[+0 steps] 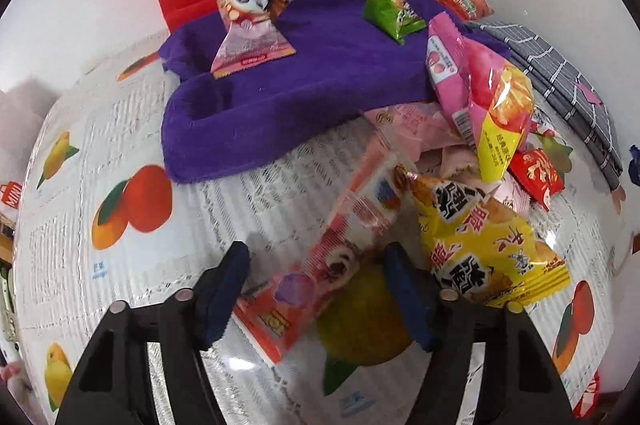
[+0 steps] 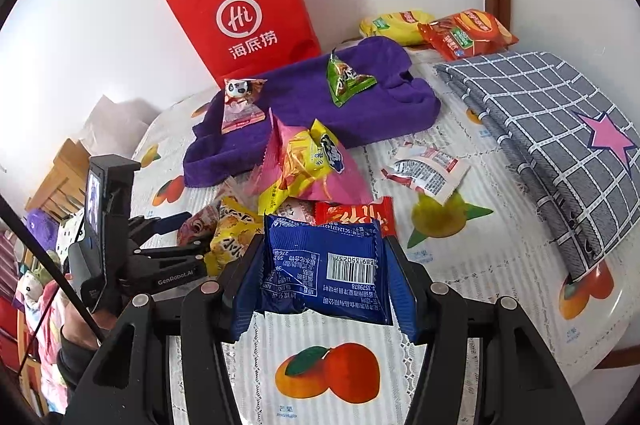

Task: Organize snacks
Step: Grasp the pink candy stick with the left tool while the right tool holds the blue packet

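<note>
A heap of snack packets (image 2: 304,169) lies on the fruit-print tablecloth (image 2: 460,265). My left gripper (image 1: 316,285) is open around the lower end of a long pink wafer packet (image 1: 320,265), with the pads apart from it; a yellow snack bag (image 1: 480,245) lies at its right. The left gripper also shows in the right wrist view (image 2: 192,241) at the heap's left edge. My right gripper (image 2: 324,273) is shut on a blue snack packet (image 2: 324,273), held above the cloth. A panda packet (image 2: 240,101) and a green packet (image 2: 346,79) lie on a purple towel (image 2: 384,105).
A red paper bag (image 2: 244,21) stands against the wall behind the towel. A grey checked cloth (image 2: 560,133) lies folded at the right. Yellow and orange chip bags (image 2: 460,33) sit at the back. An opened white packet (image 2: 428,169) lies alone. The table edge curves at the right.
</note>
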Available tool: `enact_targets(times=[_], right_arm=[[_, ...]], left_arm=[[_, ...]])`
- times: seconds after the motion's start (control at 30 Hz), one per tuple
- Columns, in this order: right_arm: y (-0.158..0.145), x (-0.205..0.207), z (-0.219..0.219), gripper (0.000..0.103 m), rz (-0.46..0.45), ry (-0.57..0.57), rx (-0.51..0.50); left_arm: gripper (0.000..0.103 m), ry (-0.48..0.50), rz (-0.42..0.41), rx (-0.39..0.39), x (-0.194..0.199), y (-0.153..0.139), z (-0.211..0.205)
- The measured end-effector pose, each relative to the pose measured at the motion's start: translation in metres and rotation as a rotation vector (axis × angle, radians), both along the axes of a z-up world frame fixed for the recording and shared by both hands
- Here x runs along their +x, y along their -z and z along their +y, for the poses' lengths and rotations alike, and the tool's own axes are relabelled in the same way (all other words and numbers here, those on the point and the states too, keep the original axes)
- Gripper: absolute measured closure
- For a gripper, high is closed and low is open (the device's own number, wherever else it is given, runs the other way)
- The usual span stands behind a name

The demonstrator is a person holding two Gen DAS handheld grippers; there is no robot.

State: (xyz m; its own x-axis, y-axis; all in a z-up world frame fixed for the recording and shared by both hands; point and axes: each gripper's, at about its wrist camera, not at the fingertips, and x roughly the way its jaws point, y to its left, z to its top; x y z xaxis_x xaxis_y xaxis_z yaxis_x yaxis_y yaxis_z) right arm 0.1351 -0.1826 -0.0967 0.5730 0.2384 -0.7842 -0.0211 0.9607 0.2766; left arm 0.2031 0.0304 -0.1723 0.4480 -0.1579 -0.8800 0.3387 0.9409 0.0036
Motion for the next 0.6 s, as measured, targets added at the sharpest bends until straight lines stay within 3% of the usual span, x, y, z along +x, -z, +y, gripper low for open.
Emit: enact_targets(times=[0.03, 0.1, 0.13, 0.6], right_arm=[[0.001, 0.0, -0.001, 0.047, 0.001, -0.001, 0.003], [0.001, 0.001, -0.002, 0.047, 0.001, -0.003, 0.007], [0.001, 0.001, -0.002, 0.047, 0.001, -0.004, 0.009], [-0.012, 0.008, -0.008, 0.047, -0.039, -0.022, 0.008]], left_arm=[[0.054, 0.005, -0.004, -0.006, -0.001, -0.001, -0.001], [0.078, -0.008, -0.001, -0.016, -0.001, -0.003, 0.001], [0.082, -0.012, 0.003, -0.021, 0.0, -0.004, 0.002], [0.083, -0.094, -0.044, -0.077, -0.012, -0.043, 0.032]])
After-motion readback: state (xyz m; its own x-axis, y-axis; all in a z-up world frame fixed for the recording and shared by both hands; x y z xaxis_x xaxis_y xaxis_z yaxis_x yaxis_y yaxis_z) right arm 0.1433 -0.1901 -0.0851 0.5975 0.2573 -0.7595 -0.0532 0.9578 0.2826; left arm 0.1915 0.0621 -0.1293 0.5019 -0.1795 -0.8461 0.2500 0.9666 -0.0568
